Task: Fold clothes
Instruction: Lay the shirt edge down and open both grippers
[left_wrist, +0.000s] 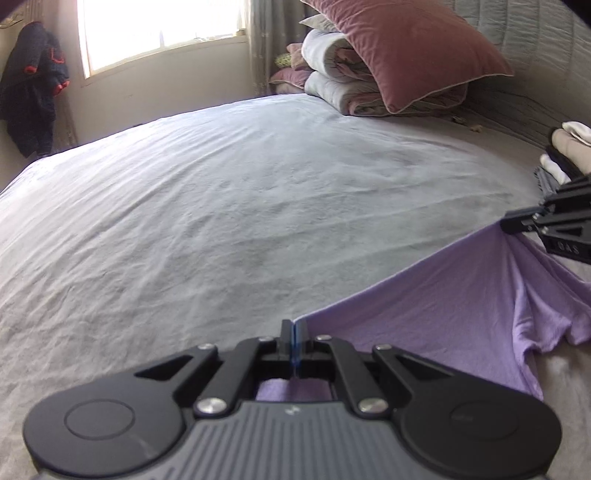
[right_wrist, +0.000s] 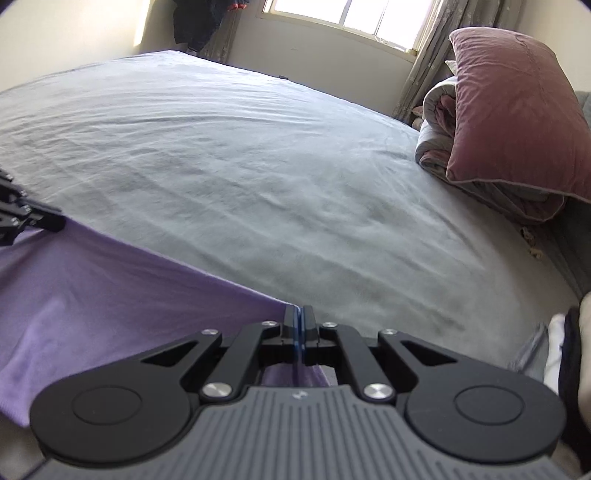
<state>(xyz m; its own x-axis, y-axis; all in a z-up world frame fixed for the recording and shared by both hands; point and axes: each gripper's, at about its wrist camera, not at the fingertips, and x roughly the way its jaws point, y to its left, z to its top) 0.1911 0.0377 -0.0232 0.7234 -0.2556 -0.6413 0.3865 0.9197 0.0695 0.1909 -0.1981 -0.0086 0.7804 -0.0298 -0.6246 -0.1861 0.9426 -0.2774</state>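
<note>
Grey bedsheet (left_wrist: 221, 192) wrinkled; pink pillow (left_wrist: 410, 51) on folded quilt (left_wrist: 332, 85) by window (left_wrist: 162, 26)

The bed (left_wrist: 221, 192), sheeted pale grey, fills the frame; a rolled quilt (left_wrist: 332, 85) and pink pillow (left_wrist: 413, 51) lie upper right.

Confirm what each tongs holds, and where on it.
Both grip the purple shirt: left tongs and right tongs each pinch one end of its taut top edge.
</note>
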